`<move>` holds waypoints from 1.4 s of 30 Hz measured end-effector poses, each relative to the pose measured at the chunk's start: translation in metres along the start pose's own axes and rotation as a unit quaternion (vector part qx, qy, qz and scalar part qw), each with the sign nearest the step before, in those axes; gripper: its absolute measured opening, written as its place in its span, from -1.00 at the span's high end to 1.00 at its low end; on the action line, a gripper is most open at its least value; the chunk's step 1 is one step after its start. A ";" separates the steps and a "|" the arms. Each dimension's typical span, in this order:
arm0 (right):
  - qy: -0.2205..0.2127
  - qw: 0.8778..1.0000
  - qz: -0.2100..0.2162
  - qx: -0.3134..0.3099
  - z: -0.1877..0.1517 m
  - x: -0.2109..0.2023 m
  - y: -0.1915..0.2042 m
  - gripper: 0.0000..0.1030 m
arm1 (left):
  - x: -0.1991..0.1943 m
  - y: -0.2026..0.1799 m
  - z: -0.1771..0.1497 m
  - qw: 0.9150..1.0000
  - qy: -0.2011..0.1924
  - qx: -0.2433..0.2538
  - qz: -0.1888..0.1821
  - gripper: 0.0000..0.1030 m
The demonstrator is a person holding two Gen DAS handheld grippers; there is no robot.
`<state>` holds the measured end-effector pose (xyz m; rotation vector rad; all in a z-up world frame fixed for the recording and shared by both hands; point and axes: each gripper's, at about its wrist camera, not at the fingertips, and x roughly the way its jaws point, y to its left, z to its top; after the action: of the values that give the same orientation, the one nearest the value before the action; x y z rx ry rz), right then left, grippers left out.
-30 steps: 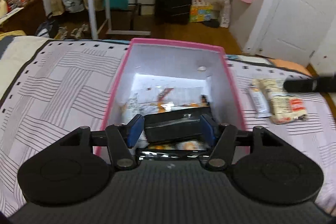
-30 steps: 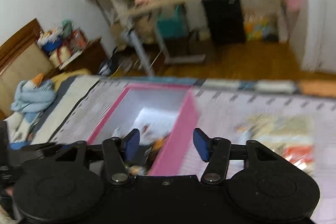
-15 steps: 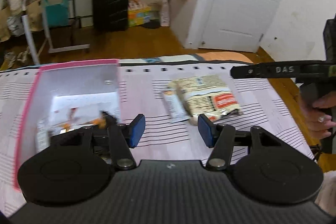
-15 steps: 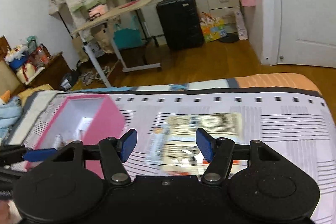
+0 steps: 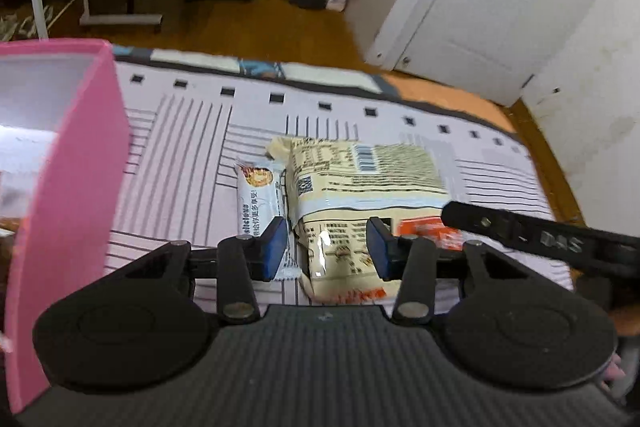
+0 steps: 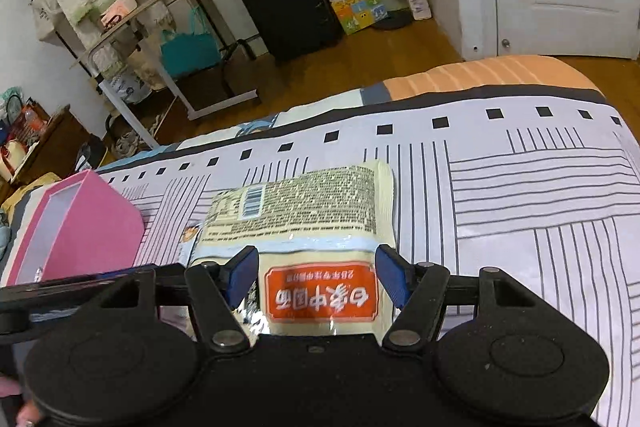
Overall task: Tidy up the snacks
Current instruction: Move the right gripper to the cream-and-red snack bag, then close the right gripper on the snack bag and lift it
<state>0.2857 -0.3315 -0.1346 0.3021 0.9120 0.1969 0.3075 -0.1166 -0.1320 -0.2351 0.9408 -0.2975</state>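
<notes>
At nine o'clock on the striped bedspread (image 6: 520, 187) stands the pink box (image 5: 72, 187), open-topped, with snacks already inside. Just right of it lies a small white snack bar (image 5: 256, 195), its long edge touching the big cream noodle packet (image 5: 360, 179) at twelve o'clock.

The left gripper (image 5: 327, 253) hangs over the seam between bar and packet; its jaws have just been closing, yet they stand apart with nothing pressed between the pads. The right gripper (image 6: 318, 277), at about three o'clock, has just been opening and straddles the packet's orange-labelled end, pads clear of it.

I'd worry about both tongs crowding one packet: they may collide, or the left may pinch bar and packet together and drop one short of the box.
</notes>
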 end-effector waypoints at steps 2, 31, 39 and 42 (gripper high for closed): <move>0.003 1.000 0.007 0.001 0.000 0.005 -0.004 -0.35 | 0.016 0.002 0.001 1.000 0.005 -0.006 0.008 0.17; 0.098 0.994 0.026 -0.038 -0.016 -0.010 0.009 -0.22 | 0.013 -0.004 -0.016 0.996 0.048 0.015 -0.072 0.26; 0.106 0.993 0.014 -0.045 -0.042 -0.054 0.039 -0.30 | -0.043 -0.010 -0.040 0.995 0.054 0.016 -0.079 0.29; 0.101 0.993 0.012 -0.055 -0.061 -0.075 0.052 -0.34 | -0.064 -0.007 -0.050 0.994 0.060 0.020 -0.085 0.29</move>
<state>0.1898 -0.2941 -0.0960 0.1927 1.0945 0.3038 0.2301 -0.1037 -0.1096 -0.2624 1.0338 -0.4907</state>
